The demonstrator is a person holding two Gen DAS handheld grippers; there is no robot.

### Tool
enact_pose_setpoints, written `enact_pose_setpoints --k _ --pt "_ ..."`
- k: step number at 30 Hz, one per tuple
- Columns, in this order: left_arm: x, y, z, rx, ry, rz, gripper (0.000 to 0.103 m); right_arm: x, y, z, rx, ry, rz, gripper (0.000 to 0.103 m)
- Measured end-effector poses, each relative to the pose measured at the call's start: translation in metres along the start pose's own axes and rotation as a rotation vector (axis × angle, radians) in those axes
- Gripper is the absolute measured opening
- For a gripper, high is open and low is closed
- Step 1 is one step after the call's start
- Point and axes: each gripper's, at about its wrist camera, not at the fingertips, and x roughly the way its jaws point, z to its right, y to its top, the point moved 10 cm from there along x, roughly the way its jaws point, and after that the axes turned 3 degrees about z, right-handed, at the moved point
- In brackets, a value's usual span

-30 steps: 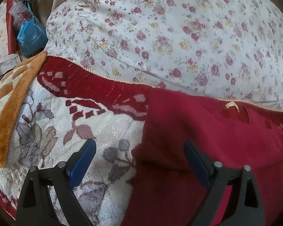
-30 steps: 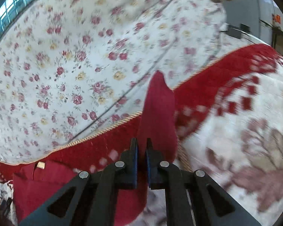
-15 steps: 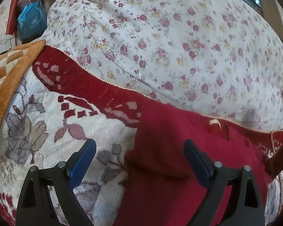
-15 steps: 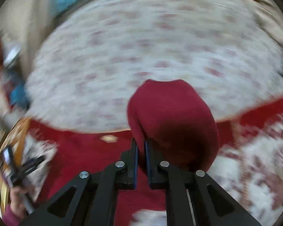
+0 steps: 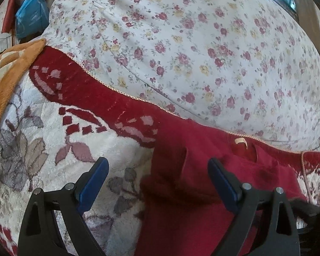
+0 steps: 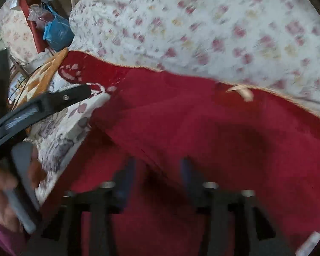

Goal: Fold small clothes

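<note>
A dark red knitted garment (image 5: pixel 202 192) lies on the bed, its pale neck label (image 5: pixel 241 141) at the far edge. My left gripper (image 5: pixel 157 181) hovers over the garment's left edge, jaws wide open and empty. The right wrist view is blurred. In it the garment (image 6: pixel 202 128) has a sleeve folded across its body, with the label (image 6: pixel 243 91) beyond. My right gripper (image 6: pixel 156 175) sits low over that red fabric. Its jaws are opening, the fabric lies under the gap, and the pads stand apart from it. The left gripper's finger (image 6: pixel 53 100) and a hand (image 6: pixel 2 192) show at the left.
The garment rests on a red-and-white fleece blanket (image 5: pixel 53 149) with a leaf pattern. A puffy floral quilt (image 5: pixel 202 53) rises behind it. An orange checked blanket (image 5: pixel 6 70) lies at the left, with a blue bag (image 5: pixel 29 19) in the far left corner.
My right gripper swung left across the garment with the red sleeve shut in it, then its jaws parted and the sleeve lies on the body. The left gripper stayed open and nearly still.
</note>
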Motion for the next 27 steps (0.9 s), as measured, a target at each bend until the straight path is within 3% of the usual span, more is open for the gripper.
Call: enact_pose_setpoints --k 3,7,9,11,13,17,19,22,27 --pt "0.006 -0.006 0.009 0.038 0.005 -0.007 0.093 -0.048 0.002 0.037 0.060 -0.018 0.071 0.085" --pt "0.025 -0.019 0.024 0.096 -0.010 -0.065 0.093 -0.086 -0.008 0.111 0.172 -0.156 0.102 0.087" --pt "0.032 -0.020 0.028 0.111 -0.011 -0.070 0.076 -0.095 -0.017 0.148 0.265 -0.200 0.093 0.087" --pt "0.040 -0.021 0.031 0.112 -0.025 -0.094 0.032 -0.102 -0.029 0.176 0.359 -0.207 0.087 0.087" --pt "0.046 -0.022 0.033 0.116 -0.030 -0.098 0.020 -0.106 -0.034 0.190 0.404 -0.210 0.089 0.087" --pt "0.035 -0.012 0.033 0.100 -0.054 -0.073 0.011 -0.104 -0.036 0.200 0.433 -0.211 0.092 0.087" --pt "0.017 0.008 0.036 0.090 -0.095 -0.011 0.009 -0.105 -0.033 0.200 0.417 -0.215 0.100 0.087" --pt "0.003 0.024 0.031 0.114 -0.073 0.055 0.009 -0.100 -0.026 0.200 0.394 -0.247 0.099 0.087" --pt "0.029 0.011 0.002 0.031 0.000 -0.016 0.009 -0.076 -0.021 0.212 0.429 -0.280 0.054 0.092"
